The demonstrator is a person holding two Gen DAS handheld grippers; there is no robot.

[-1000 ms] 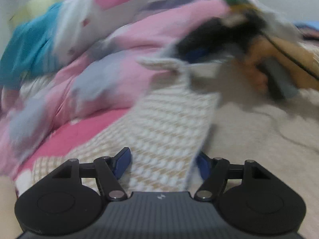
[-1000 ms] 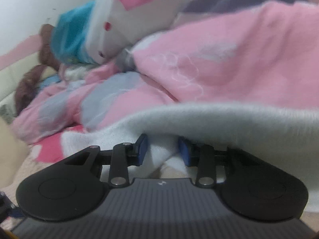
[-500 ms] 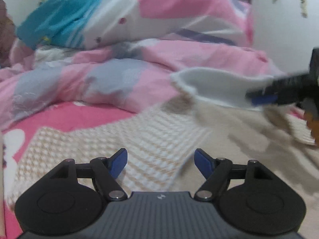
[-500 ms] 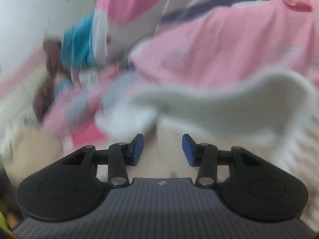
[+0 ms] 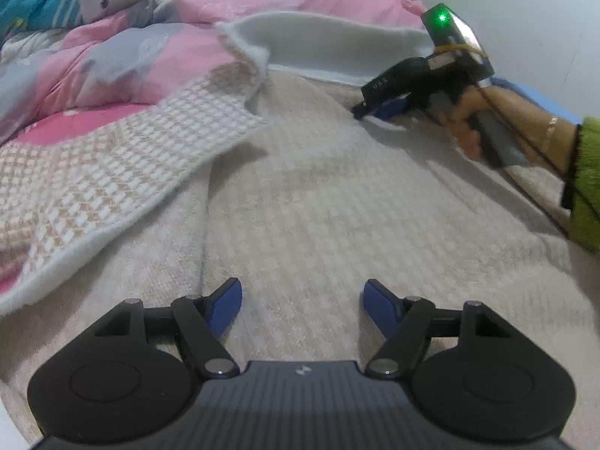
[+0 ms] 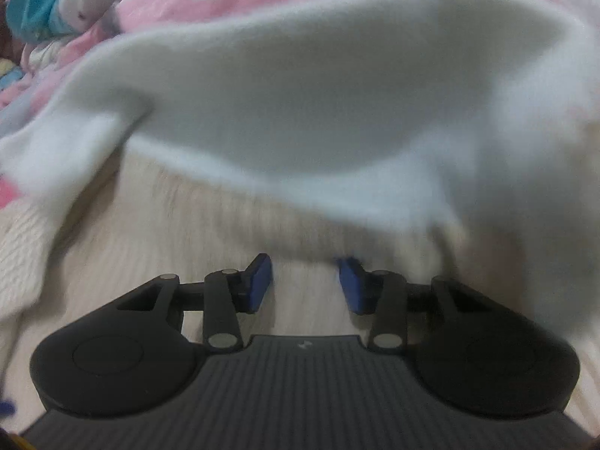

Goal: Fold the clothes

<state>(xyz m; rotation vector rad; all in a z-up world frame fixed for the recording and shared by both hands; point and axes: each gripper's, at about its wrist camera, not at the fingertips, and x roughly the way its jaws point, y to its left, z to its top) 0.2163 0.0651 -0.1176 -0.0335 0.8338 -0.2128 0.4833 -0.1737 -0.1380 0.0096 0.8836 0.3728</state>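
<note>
Garment: a beige knitted garment (image 5: 337, 202) lies spread on the bed, right under both grippers; a checked beige-and-white part (image 5: 112, 172) is turned over at its left, and a flap with a white fleecy lining (image 5: 337, 48) stands lifted at the far edge.
Left gripper (image 5: 302, 305): fingers spread wide over the flat knit — nothing between them.
Right gripper (image 6: 305, 287): fingers partly apart and just closing a little; the frame is blurred, and no cloth shows between them. The white flap hangs just above and brushes the right finger.
Risk, flap: unheld as it seems, the lifted flap could flop back unevenly and leave a crooked fold.
Risk, snag: the loose knit may catch on a fingertip and drag the whole piece.
Risk, bedding: the soft pink quilt (image 5: 131, 48) crowds the garment's far side — a pinch there might take quilt as well.
Texture: ribbed knit outside, plush white inside; limp, thick, slow to crease.
</note>
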